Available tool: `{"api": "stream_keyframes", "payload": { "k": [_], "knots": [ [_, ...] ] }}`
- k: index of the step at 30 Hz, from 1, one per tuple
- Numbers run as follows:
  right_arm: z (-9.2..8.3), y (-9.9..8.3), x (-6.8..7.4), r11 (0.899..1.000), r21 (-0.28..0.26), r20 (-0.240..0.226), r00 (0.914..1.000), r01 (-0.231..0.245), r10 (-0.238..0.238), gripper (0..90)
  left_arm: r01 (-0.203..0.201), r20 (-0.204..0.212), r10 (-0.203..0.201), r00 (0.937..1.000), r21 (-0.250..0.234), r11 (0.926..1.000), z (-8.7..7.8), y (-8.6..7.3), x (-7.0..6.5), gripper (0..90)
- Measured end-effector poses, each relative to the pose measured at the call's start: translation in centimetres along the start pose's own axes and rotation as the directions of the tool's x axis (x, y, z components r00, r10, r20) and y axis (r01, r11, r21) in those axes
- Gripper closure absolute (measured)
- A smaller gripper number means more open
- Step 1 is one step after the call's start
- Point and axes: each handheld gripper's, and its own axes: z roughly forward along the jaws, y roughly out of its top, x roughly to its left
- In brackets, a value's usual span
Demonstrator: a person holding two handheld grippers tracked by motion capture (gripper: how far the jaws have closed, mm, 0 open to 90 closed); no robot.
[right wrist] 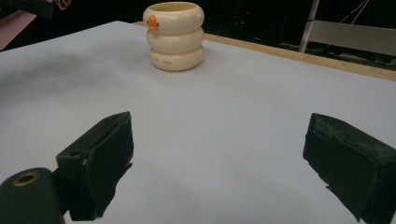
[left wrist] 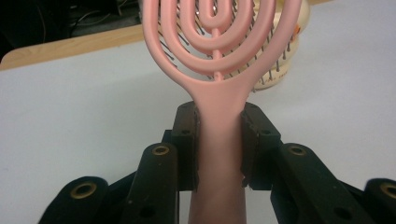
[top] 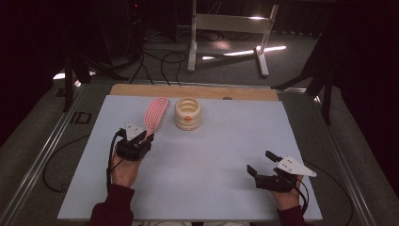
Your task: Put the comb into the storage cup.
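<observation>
A pink hairbrush (top: 156, 115) with a looped head points away from me at the table's left. My left gripper (top: 143, 137) is shut on its handle; in the left gripper view both pads press the pink handle (left wrist: 218, 140). A cream ribbed cup (top: 188, 113) with a small orange mark stands just right of the brush head, and also in the right gripper view (right wrist: 175, 36). My right gripper (top: 261, 162) rests low at the table's front right, jaws wide apart (right wrist: 219, 163) with nothing between them.
A pale blue-white mat (top: 226, 141) covers the wooden table (top: 141, 89). Beyond the far edge stand a white frame (top: 230, 28) and loose cables (top: 160, 61) on the floor. Metal rails run along both sides of the table.
</observation>
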Motion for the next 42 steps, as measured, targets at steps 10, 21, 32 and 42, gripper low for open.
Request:
{"api": "stream_keyframes", "payload": {
  "k": [10,21,32,42],
  "knots": [
    [0.2,-0.1,0.1,1.000,0.007,-0.009,1.0000,-0.002,0.002,8.8,-0.041,0.022,0.043,0.9988,-0.059,0.9974,-0.6,0.5,0.0,70.9],
    [0.3,0.0,0.3,1.000,0.014,-0.022,0.9998,0.000,0.001,8.8,-0.062,0.024,0.065,0.9976,-0.094,0.9937,-1.4,0.5,0.0,71.0],
    [0.6,0.3,0.6,1.000,0.013,-0.033,0.9994,-0.009,0.009,8.8,-0.079,0.027,0.082,0.9962,-0.105,0.9913,-1.7,0.6,-0.4,71.0],
    [1.3,2.0,-0.4,0.996,0.001,-0.071,0.9930,-0.094,0.094,8.8,-0.114,0.004,0.115,0.9934,-0.116,0.9867,-2.3,0.9,-0.9,71.0]
  ]
}}
